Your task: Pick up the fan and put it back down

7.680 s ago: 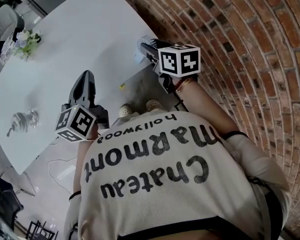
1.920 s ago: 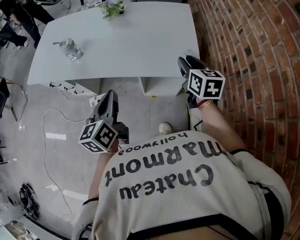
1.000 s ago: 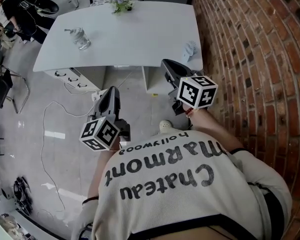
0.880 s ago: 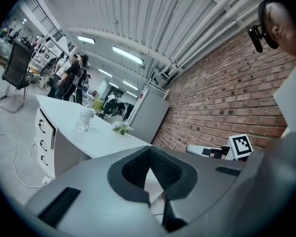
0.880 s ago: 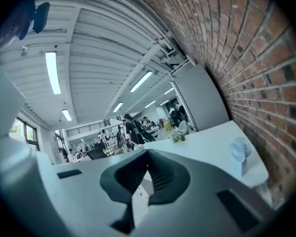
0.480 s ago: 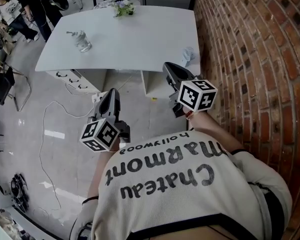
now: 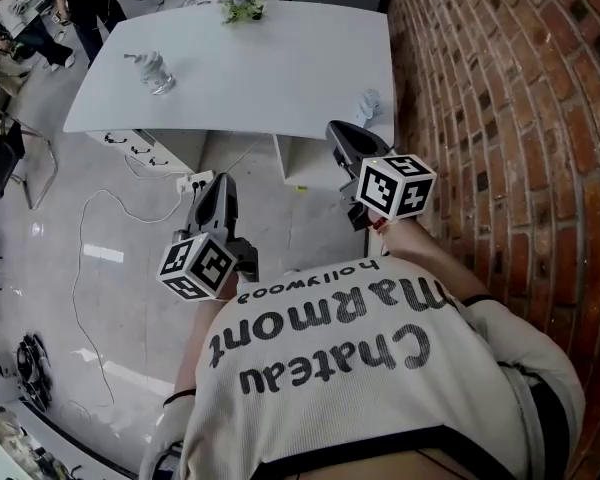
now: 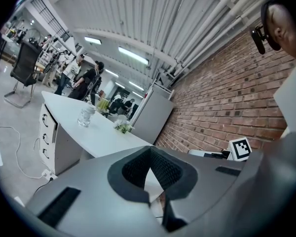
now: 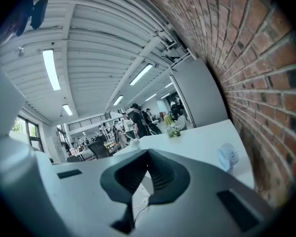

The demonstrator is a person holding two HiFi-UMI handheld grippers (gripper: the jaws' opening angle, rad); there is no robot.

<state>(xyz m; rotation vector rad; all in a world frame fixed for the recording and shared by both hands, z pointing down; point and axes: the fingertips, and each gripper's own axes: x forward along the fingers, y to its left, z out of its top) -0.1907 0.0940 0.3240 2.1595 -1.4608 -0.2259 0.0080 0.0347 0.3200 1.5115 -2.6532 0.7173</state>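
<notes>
The small white fan [image 7: 368, 103] stands on the white table [image 7: 270, 68] near its right front corner, close to the brick wall. In the right gripper view the fan [image 9: 228, 157] shows right of the jaws, some way ahead. My right gripper [image 7: 340, 134] is shut and empty, held in the air before the table's front edge, short of the fan. My left gripper [image 7: 213, 188] hangs over the floor left of it, also shut with nothing between its fingers. The left gripper view shows its pads meeting [image 8: 149, 149], with the table [image 8: 96, 139] beyond.
A glass bottle [image 7: 150, 71] stands on the table's left part and a small flower bunch [image 7: 238, 6] at its far edge. The brick wall [image 7: 500, 118] runs along the right. Cables and a power strip [image 7: 192, 181] lie on the floor. People stand behind the table.
Since the oldest frame I have stepped back from the table. Over the last second both grippers have drifted slightly together and stay shut and empty. The fan has not moved.
</notes>
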